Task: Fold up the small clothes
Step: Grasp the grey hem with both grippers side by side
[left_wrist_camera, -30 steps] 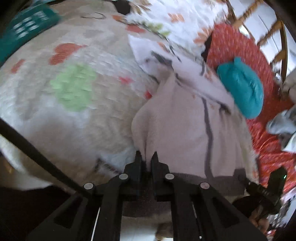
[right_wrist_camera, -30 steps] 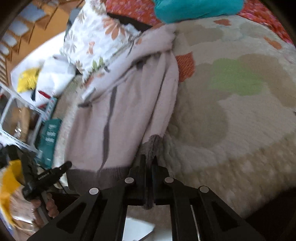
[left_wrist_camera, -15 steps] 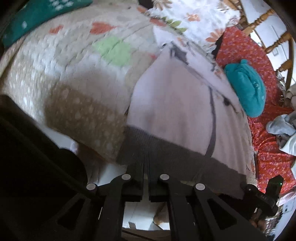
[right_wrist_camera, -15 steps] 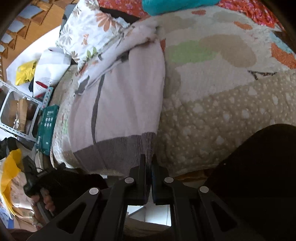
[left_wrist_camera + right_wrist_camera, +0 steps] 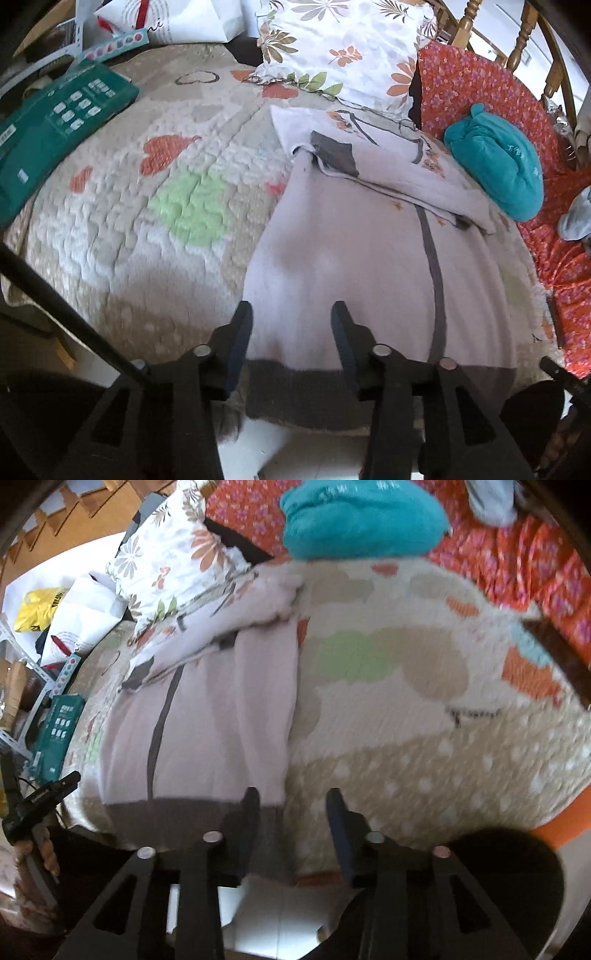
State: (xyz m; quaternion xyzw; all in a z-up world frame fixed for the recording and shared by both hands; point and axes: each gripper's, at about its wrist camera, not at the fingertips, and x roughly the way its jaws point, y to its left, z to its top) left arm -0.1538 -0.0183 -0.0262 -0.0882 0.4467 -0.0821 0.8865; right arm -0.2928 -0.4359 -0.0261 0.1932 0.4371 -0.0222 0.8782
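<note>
A pale pink sweater (image 5: 362,258) with a grey hem band and a grey vertical stripe lies flat on the quilted bedspread (image 5: 147,206), its hem hanging at the near edge. Sleeves are folded across its top. My left gripper (image 5: 291,317) hovers over the hem's left corner, jaws opening, nothing pressed between the pads. In the right wrist view the same sweater (image 5: 221,716) lies left of centre. My right gripper (image 5: 291,805) is over the hem's right corner, jaws opening, free of the cloth. The left gripper's body (image 5: 40,797) shows at the far left, held by a hand.
A floral pillow (image 5: 343,51) lies behind the sweater, a teal rolled garment (image 5: 498,166) on red floral fabric (image 5: 480,88) to the right. A green box (image 5: 55,122) rests at the bed's left. White bags and a wooden chair stand behind. Floor shows below the bed edge.
Both grippers were shut on the sweater's grey hem, pulling it toward the near edge. Now both have let go and stand open above the hem, and the sweater lies flat.
</note>
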